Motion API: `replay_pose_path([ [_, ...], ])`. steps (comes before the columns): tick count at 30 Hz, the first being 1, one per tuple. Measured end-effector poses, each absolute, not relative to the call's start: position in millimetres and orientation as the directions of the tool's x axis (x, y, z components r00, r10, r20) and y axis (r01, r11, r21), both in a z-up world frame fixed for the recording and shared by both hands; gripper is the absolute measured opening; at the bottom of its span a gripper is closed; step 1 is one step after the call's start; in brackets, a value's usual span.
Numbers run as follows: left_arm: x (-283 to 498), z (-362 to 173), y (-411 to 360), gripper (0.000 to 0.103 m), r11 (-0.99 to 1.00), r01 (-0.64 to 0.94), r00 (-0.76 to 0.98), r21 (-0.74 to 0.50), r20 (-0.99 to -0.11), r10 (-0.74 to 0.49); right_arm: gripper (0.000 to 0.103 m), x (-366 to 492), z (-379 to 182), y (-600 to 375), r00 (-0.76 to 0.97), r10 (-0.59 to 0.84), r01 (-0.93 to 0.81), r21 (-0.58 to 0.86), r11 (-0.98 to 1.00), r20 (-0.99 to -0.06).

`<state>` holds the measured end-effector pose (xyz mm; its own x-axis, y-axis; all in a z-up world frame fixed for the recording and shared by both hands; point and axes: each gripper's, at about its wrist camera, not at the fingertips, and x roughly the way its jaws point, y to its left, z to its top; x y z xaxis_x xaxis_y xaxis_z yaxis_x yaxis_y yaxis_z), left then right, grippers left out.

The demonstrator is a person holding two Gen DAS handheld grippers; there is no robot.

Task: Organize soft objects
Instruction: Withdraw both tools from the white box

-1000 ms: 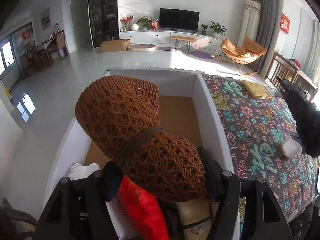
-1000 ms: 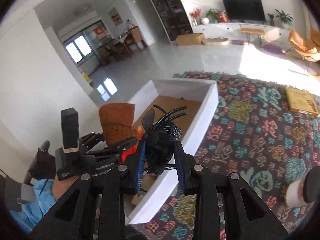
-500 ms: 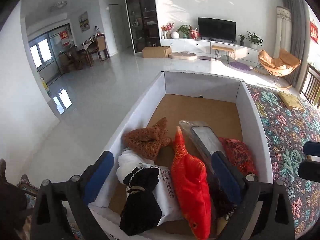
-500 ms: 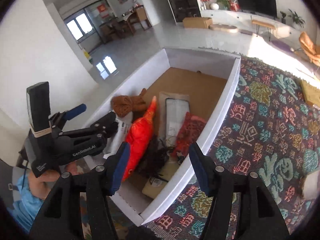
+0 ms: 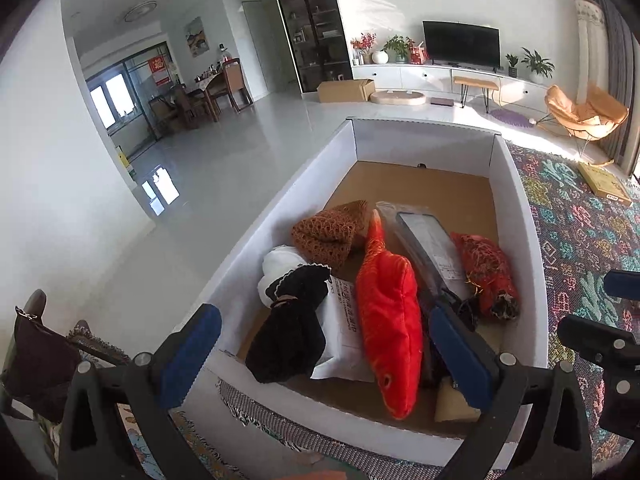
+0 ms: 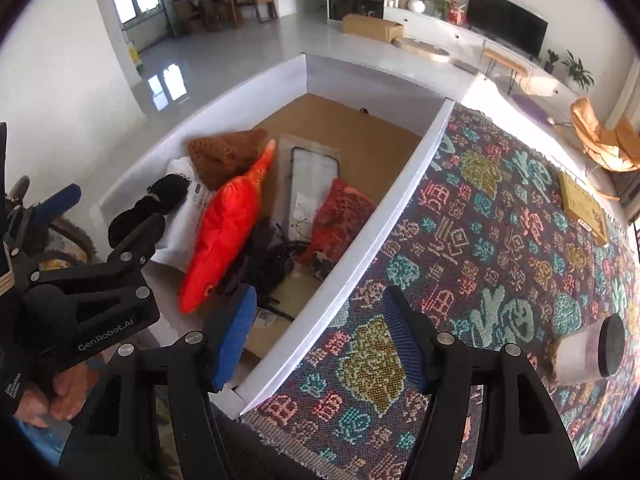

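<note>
In the left wrist view, the left claw (image 5: 324, 352) stands wide open with nothing gripped; its jaws have just been opening, and they hang above the near end of the white cardboard box (image 5: 520, 216). Inside the box lie the soft things: a brown knitted hat (image 5: 328, 232) towards the left wall, a black-and-white cloth bundle (image 5: 288, 320) resting on a white mailer bag (image 5: 344, 332), a red plush fish (image 5: 390, 312) down the middle, a clear-wrapped flat package (image 5: 432, 248) beside it, and a red mesh pouch (image 5: 488, 268) by the right wall. The far half of the box floor is bare.

In the right wrist view, the right claw (image 6: 320, 336) is also open and empty, its jaws having just opened, straddling the box's near right wall above the patterned rug (image 6: 500, 240). A black tangled item (image 6: 272, 256) lies in the box just below it, between the fish and the pouch. A small jar with a dark lid (image 6: 588, 352) lies on the rug, and a flat yellow box (image 6: 580, 204) sits further off.

The risks from here: the black item's thin strands could snag on a blue pad as the claw lifts, dragging it back out, and the next reach could nudge the jar so that it rolls.
</note>
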<state>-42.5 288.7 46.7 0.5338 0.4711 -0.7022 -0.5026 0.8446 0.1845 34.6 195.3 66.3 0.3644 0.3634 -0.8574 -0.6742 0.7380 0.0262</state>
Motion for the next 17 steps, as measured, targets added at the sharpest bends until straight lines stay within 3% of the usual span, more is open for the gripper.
replay_pose_path([
  [17,-49.9,49.5,283.6,0.103,0.853,-0.492,0.557,0.173,-0.691,0.461,0.069,28.6,68.9,195.3,0.379,0.378,-0.673,0.028,0.739,-0.845],
])
